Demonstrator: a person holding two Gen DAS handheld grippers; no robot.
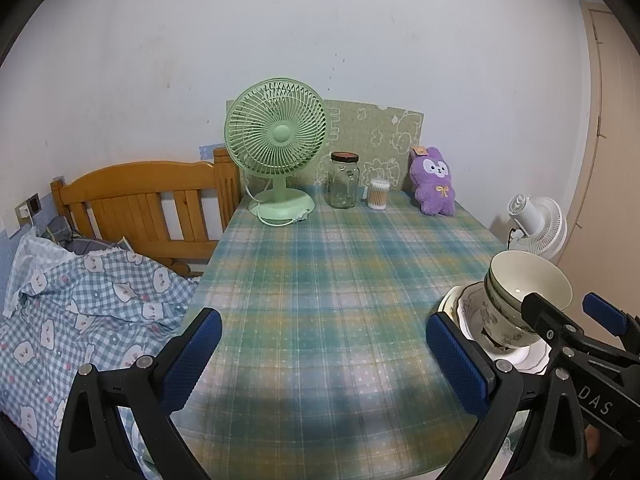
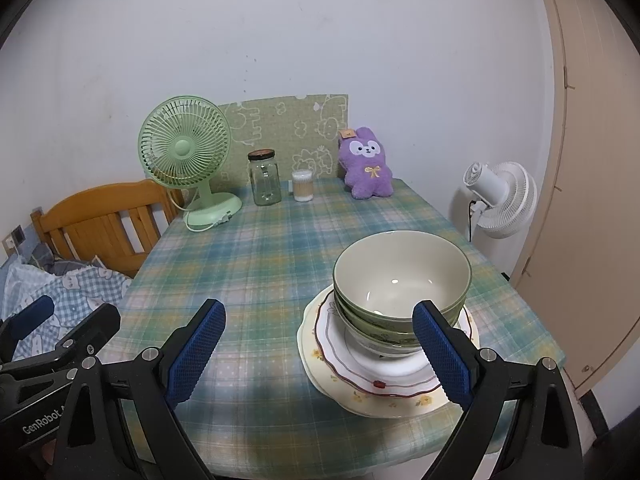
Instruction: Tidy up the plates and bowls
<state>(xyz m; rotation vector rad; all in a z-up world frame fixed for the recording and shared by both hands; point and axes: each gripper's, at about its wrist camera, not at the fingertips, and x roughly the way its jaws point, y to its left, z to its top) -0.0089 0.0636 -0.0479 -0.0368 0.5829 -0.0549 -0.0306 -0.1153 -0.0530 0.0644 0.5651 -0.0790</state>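
A stack of green-rimmed bowls [image 2: 400, 280] sits on stacked plates [image 2: 360, 376] at the table's near right. The top plate has a red wavy rim; a cream flowered plate lies under it. My right gripper [image 2: 320, 356] is open and empty, just in front of and left of the stack, its right finger pad [image 2: 440, 356] overlapping the bowls in view. My left gripper [image 1: 324, 364] is open and empty over the table's near middle. In the left wrist view the bowls [image 1: 524, 292] and plates [image 1: 460, 308] are at the right, partly hidden by the right gripper.
A plaid tablecloth [image 2: 260, 264] covers the table. At the back stand a green fan [image 2: 188, 160], a glass jar [image 2: 264, 178], a cotton swab tub [image 2: 302, 186] and a purple plush [image 2: 366, 164]. A wooden bed frame [image 2: 104, 224] and bedding lie left; a white fan [image 2: 500, 200] stands right.
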